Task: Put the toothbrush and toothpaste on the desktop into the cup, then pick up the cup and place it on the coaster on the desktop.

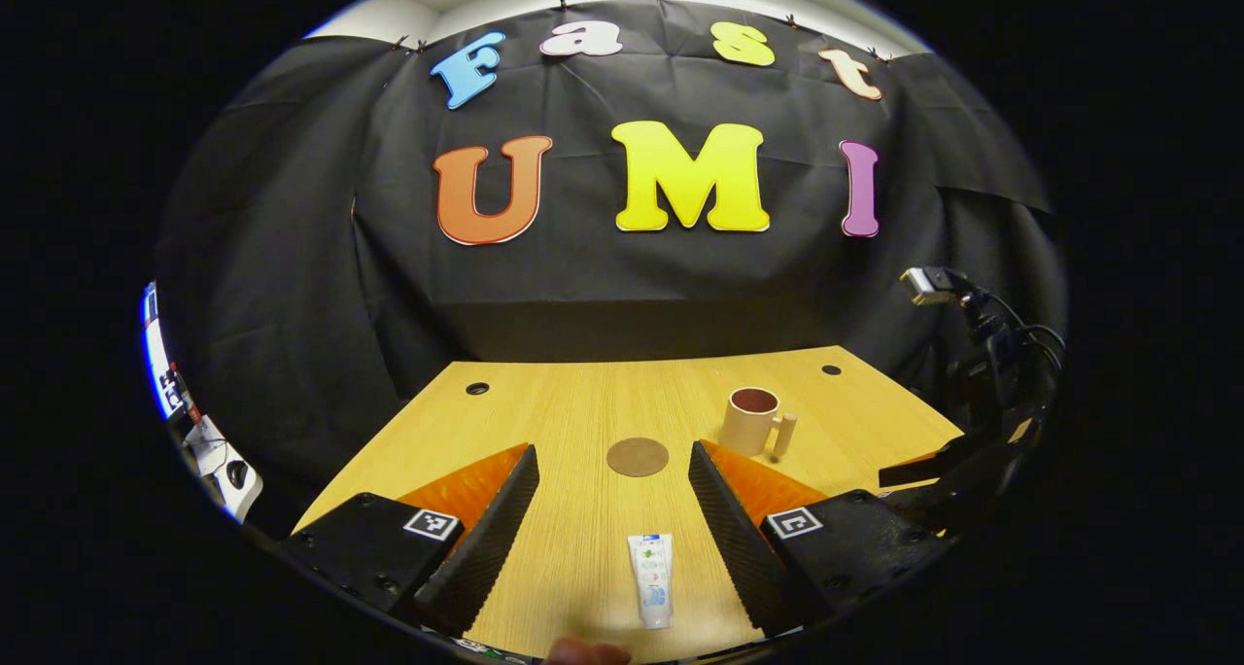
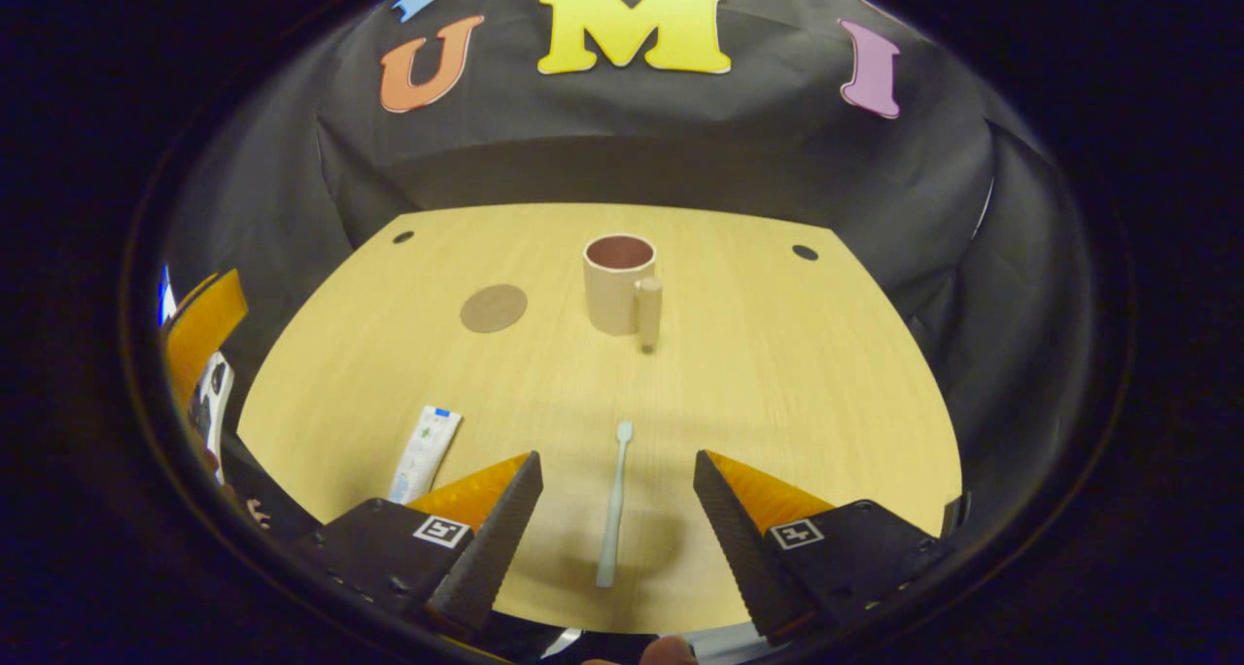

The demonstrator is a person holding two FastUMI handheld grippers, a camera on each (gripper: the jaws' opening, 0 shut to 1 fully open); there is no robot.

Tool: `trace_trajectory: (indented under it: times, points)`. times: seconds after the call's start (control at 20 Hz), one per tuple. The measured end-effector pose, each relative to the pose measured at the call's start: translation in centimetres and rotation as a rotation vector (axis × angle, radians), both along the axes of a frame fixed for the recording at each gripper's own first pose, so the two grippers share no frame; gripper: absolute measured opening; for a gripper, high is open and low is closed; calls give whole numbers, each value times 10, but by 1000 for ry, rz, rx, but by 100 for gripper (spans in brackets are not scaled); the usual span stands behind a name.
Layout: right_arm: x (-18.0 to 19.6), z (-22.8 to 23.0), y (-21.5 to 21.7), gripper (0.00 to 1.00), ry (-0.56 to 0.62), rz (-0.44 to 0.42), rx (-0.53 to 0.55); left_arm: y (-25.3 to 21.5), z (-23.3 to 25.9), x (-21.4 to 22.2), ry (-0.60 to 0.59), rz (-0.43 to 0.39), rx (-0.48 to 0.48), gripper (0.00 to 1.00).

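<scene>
Between the spread fingers of the left gripper [image 1: 614, 519], which holds nothing, the toothpaste [image 1: 652, 579] lies flat on the bench [image 1: 583, 402], low in the left gripper view and close to the gripper. Its long axis runs nearly along the gripper's own line of sight, so the fingers stand to either side of the tube's width. Farther ahead on the same line sits the round coaster [image 1: 638, 456], and beyond it to the right the cup [image 1: 751, 420] stands upright with its handle on the right side.

The right gripper [image 2: 617, 519] is likewise wide apart and empty. The toothbrush [image 2: 614, 505] lies between its fingers, long axis pointing away from the camera toward the cup [image 2: 620, 283], with what looks like the head at the far end. The toothpaste [image 2: 425, 453] lies off to that gripper's left, just beside its left finger, tilted.

Judging by this, each gripper is nearest its own item: left to toothpaste, right to toothbrush. Either pick calls for a descent and a squeeze across the narrow width. The cup looks empty; nothing is yet in it, and it stands apart from the coaster [image 2: 494, 307].

The bench is pale wood with small dark grommet holes near its far corners, backed by black cloth. The right gripper's rig [image 1: 982, 441] appears at the right edge of the left gripper view.
</scene>
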State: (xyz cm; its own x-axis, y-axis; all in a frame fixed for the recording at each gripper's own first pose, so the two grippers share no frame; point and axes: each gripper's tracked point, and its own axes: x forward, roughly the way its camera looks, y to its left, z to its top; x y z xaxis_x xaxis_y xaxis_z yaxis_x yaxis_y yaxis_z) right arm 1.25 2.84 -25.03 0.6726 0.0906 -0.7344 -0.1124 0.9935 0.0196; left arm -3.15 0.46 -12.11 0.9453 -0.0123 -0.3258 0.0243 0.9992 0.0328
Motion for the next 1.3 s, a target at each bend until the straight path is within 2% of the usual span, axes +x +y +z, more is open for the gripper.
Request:
trace_trajectory:
  times: [0.05,0.3,0.5,0.65,0.8,0.85,1.0,1.1,1.15,1.3]
  points:
    - [7,-6,0,99,0,0,-3,2,-3,-1,7,3,1,99]
    - [32,-40,5,94,-3,5,-12,11,-8,-3,30,23,11,99]
    - [38,-67,8,75,48,6,-18,16,-12,-5,44,39,14,99]
    - [39,-80,8,54,70,2,-26,17,-15,-6,56,48,8,99]
    - [39,-87,10,40,82,6,-37,16,-17,-8,66,51,9,99]
    - [39,-90,10,31,89,6,-34,17,-18,-8,68,51,10,99]
    - [37,-94,10,21,109,-13,-32,15,-21,-7,76,49,3,99]
    - [38,-96,9,0,113,-17,-26,13,-29,-7,90,44,-11,99]
    - [40,-100,6,7,112,-20,-45,12,-37,-8,106,40,-23,99]
    - [38,-95,6,3,107,-15,-47,8,-76,-15,190,36,-35,99]
